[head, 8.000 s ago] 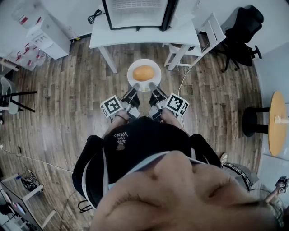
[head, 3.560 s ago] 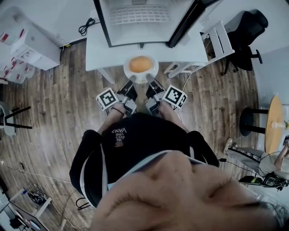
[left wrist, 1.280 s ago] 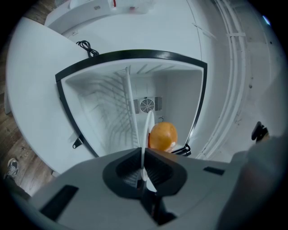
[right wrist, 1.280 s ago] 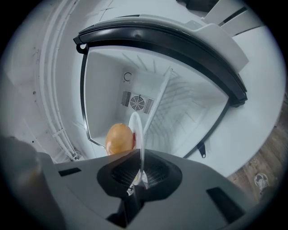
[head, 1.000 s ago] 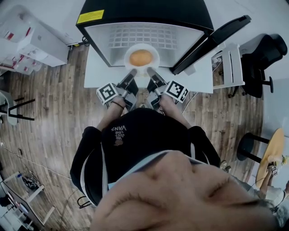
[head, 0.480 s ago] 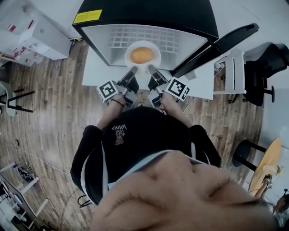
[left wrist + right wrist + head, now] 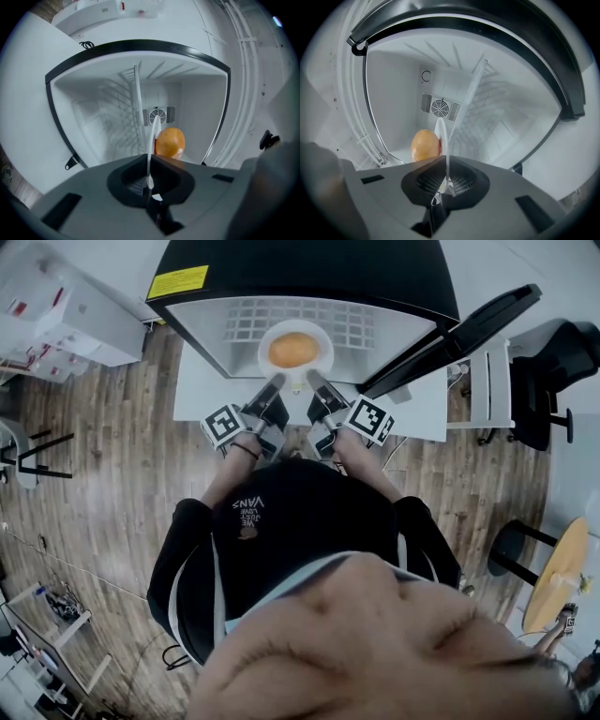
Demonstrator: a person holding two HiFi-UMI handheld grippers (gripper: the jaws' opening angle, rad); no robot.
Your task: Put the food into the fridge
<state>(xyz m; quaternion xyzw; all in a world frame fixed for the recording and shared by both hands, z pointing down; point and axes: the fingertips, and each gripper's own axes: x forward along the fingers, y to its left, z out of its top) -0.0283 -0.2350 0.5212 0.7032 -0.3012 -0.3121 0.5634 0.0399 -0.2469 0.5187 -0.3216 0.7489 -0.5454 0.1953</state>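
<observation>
Food (image 7: 292,350) on plate (image 7: 323,360), out over floor seconds ago, now just inside open fridge (image 7: 309,268). Left hand-held gripper (image 7: 274,383) and right hand-held gripper (image 7: 314,379) both pinching plate rim. Remaining, I judge: set down, release.

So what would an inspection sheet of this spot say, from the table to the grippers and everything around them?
Surface: white table bearing a black fridge, its door swung open.
Job's things: white plate carrying a round orange food, held at the fridge's opening.
Clutter: nothing seen.
Grippers: left gripper and right gripper are each shut on the plate's near rim.
Cables: black cable by the wall behind the fridge.
Surroundings: wood floor, black chair, round wooden table.
</observation>
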